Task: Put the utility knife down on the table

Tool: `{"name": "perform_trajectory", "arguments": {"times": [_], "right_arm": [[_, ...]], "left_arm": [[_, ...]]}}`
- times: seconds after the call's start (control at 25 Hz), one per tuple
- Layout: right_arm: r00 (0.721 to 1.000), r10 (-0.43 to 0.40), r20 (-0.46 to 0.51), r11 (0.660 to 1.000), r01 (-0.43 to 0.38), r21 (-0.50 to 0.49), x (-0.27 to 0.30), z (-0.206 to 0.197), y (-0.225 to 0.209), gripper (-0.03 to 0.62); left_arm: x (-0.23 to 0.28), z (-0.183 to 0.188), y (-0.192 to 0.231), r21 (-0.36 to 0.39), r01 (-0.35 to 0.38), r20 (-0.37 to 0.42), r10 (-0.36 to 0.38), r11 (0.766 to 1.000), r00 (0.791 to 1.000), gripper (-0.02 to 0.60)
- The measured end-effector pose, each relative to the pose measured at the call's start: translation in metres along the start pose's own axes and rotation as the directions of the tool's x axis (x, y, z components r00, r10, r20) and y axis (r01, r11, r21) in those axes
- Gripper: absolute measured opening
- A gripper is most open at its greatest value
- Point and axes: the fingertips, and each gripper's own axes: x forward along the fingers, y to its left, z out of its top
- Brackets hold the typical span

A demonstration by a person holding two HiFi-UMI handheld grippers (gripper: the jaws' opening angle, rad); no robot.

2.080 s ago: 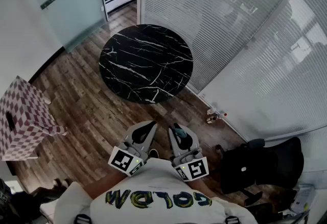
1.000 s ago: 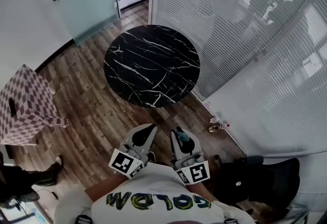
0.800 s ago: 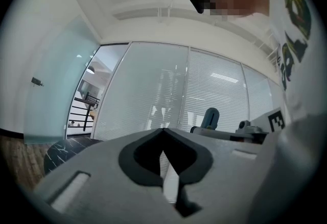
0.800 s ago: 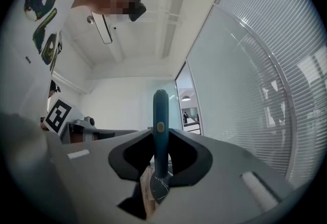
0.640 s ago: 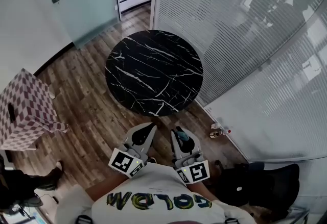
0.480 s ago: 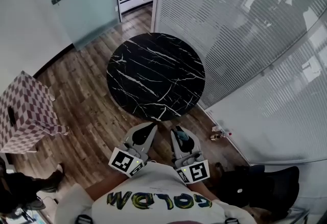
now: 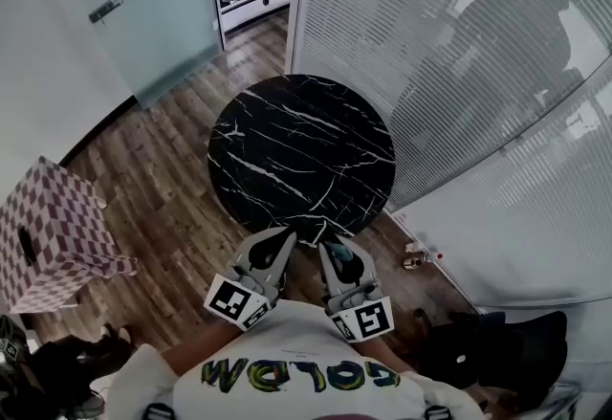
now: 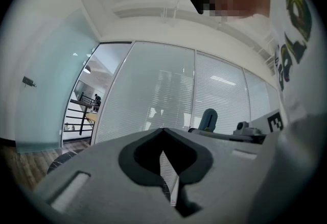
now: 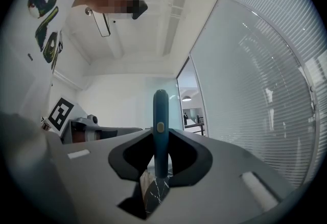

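One checkered box (image 7: 53, 236) left of the marble table (image 7: 301, 155); right gripper (image 7: 331, 246) tight on utility knife (image 9: 160, 131), left gripper (image 7: 283, 235) closed, empty.

glossy black marble-look table (image 7: 301, 155); wood-plank floor (image 7: 163, 179); smooth teal plastic utility knife (image 9: 160, 131); frosted glass wall (image 7: 459, 74)

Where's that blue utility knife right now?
The utility knife stands upright, clamped in the right gripper jaws, in front of the person, at the near edge of the round black table.
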Motion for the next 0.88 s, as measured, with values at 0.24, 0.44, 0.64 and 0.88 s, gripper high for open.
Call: {"name": "perform_trajectory", "arguments": {"times": [0.24, 0.44, 0.64, 0.88], "right_arm": [[1.000, -0.016, -0.005, 1.000, 0.016, -0.012, 0.031, -0.006, 0.002, 0.072], [0.999, -0.038, -0.011, 0.999, 0.038, -0.013, 0.045, -0.010, -0.001, 0.072], [0.998, -0.051, -0.023, 0.999, 0.050, -0.022, 0.047, -0.011, -0.010, 0.072], [0.998, -0.064, -0.026, 0.998, 0.063, -0.022, 0.038, -0.011, -0.035, 0.072]], "left_arm": [[0.001, 0.004, 0.032, -0.005, 0.014, -0.003, -0.014, 1.000, 1.000, 0.002], [0.006, 0.003, 0.044, -0.011, 0.034, -0.012, -0.034, 0.999, 0.999, 0.002], [0.016, 0.002, 0.045, -0.014, 0.059, -0.019, -0.060, 0.998, 0.998, 0.002], [0.039, -0.003, 0.032, -0.020, 0.074, -0.010, -0.074, 0.997, 0.997, 0.002]]}}
